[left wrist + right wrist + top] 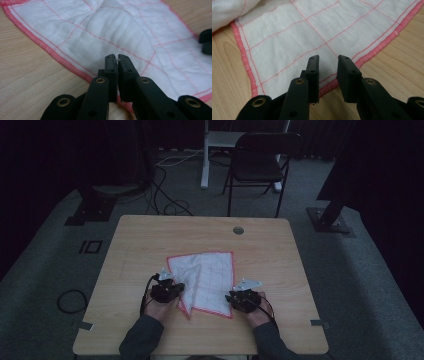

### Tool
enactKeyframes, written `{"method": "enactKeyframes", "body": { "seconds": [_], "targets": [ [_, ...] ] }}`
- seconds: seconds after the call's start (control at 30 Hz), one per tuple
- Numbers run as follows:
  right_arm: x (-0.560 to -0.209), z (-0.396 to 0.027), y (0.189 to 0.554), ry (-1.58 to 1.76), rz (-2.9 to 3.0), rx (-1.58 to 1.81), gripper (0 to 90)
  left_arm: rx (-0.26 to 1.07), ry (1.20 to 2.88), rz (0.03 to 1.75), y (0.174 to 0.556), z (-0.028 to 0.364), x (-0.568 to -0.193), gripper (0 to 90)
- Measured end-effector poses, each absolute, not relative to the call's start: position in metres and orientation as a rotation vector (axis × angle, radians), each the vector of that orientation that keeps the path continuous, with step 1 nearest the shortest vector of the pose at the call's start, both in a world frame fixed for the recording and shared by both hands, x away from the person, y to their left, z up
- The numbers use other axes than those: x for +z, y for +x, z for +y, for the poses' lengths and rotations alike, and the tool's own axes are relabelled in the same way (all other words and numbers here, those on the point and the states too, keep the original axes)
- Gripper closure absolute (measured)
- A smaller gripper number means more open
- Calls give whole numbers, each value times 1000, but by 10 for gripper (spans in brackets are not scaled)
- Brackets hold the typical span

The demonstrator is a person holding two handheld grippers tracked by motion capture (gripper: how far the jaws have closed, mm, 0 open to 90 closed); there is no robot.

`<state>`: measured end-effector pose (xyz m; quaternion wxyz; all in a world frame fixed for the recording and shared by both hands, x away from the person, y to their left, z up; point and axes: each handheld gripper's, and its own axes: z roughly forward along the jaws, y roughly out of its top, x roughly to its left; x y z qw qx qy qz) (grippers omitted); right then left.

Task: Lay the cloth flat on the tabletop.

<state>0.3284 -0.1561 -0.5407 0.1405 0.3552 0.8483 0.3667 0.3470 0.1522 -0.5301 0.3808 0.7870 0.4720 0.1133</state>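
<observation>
1. Right now my left gripper [117, 58] pinches the near-left edge of the white red-checked cloth [207, 277], mid-table [150, 240]; that thin bite could slip.
2. My right gripper [328, 65] stands spread over the near-right hem, so the cloth could drag.

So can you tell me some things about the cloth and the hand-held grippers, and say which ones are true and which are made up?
1. The cloth is white with pink lines and a pink edge. True.
2. The cloth lies on a wooden table. True.
3. The left hand-held gripper has its jaws wide apart. False: they are closed together, with a bit of cloth pinched at the tips.
4. The right hand-held gripper is squeezing the cloth. False: its jaws stand apart above the cloth's edge.
5. A folding chair stands beyond the table. True.
</observation>
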Motion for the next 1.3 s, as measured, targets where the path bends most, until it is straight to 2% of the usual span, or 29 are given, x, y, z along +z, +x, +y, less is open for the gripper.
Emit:
{"method": "enactKeyframes", "body": {
  "seconds": [0.2,0.83,1.3],
  "targets": [
    [-540,-161,328,1020,2447,1044,718,306,2056,1229,352,152,-535,883],
    [-539,-184,327,1054,2424,996,714,382,2038,1265,362,172,-536,898],
    [-539,-197,320,1084,2419,1006,713,430,2035,1248,347,179,-538,896]
  ]
}}
